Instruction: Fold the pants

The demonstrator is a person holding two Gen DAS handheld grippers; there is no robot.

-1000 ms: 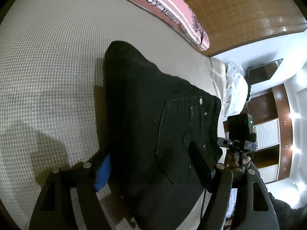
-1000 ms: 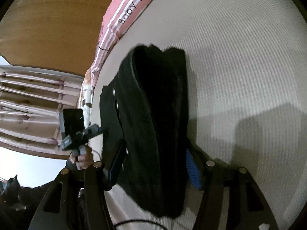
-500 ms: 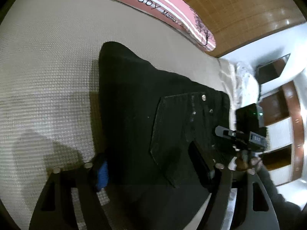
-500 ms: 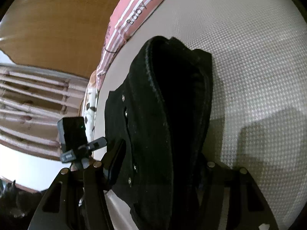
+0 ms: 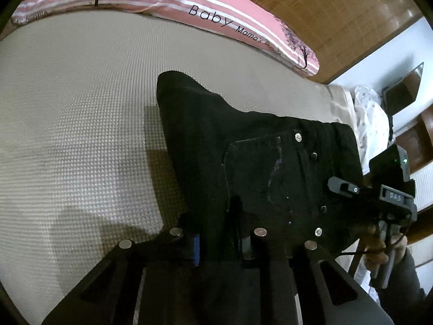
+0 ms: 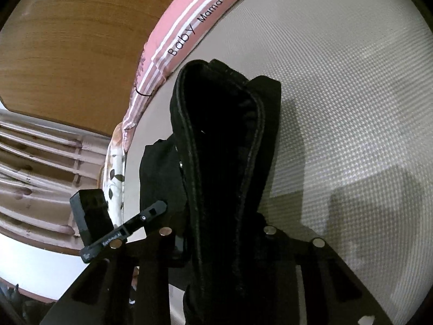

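Observation:
Black pants (image 5: 257, 149) lie folded on the cream waffle bed cover (image 5: 67, 108), pocket and rivets facing up. My left gripper (image 5: 219, 243) has its jaws closing on the near edge of the pants, and the blue pad and the black finger press on the fabric. In the right wrist view the pants (image 6: 224, 149) rise as a thick folded bundle. My right gripper (image 6: 220, 241) has its jaws closing around that bundle's near end, which fills the gap. A hand (image 5: 379, 246) holds the right gripper at the pants' waist end.
A pink striped pillow (image 5: 216, 8) lies along the wooden headboard (image 5: 324, 13) beyond the pants. A white spotted cloth (image 5: 370, 116) hangs at the bed's right edge. Bare bed cover (image 6: 351, 81) stretches to one side of the pants.
Both pairs of jaws have narrowed from wide apart onto the pants. The near edge of the pants has come up between the fingers, and both views tilt more toward the headboard.

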